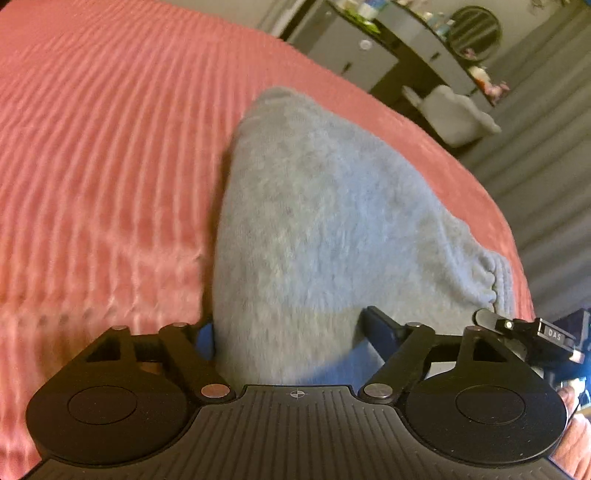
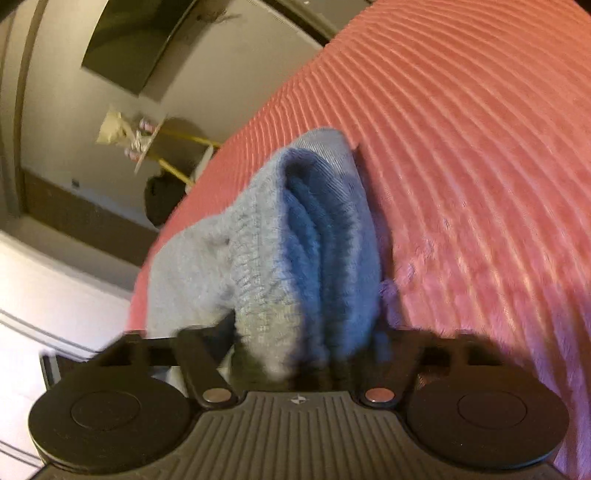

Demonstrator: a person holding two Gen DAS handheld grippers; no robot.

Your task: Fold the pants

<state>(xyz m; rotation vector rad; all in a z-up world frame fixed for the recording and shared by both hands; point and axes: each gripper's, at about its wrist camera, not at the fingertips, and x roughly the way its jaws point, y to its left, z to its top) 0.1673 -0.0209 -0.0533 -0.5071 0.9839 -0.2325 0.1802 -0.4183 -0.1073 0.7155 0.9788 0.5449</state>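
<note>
Grey-blue fleece pants (image 1: 314, 203) lie folded on the pink ribbed bedspread (image 1: 92, 147), their gathered waistband at the right near the bed's edge. My left gripper (image 1: 288, 325) straddles the near end of the fold. Cloth fills the gap between its fingers and spreads past the right finger (image 1: 373, 325), and the jaws look open. The right tool's black body (image 1: 546, 334) shows beside the waistband. In the right wrist view the pants (image 2: 258, 240) stand bunched in thick layers. My right gripper (image 2: 310, 332) is shut on that bundle, with cloth sagging deep between the fingers.
The bedspread (image 2: 480, 147) stretches wide to the right. Past the bed's edge are a grey dresser with a round mirror (image 1: 476, 33), a white seat (image 1: 454, 114), a small cluttered table (image 2: 147, 136) and a dark wall panel (image 2: 140, 44).
</note>
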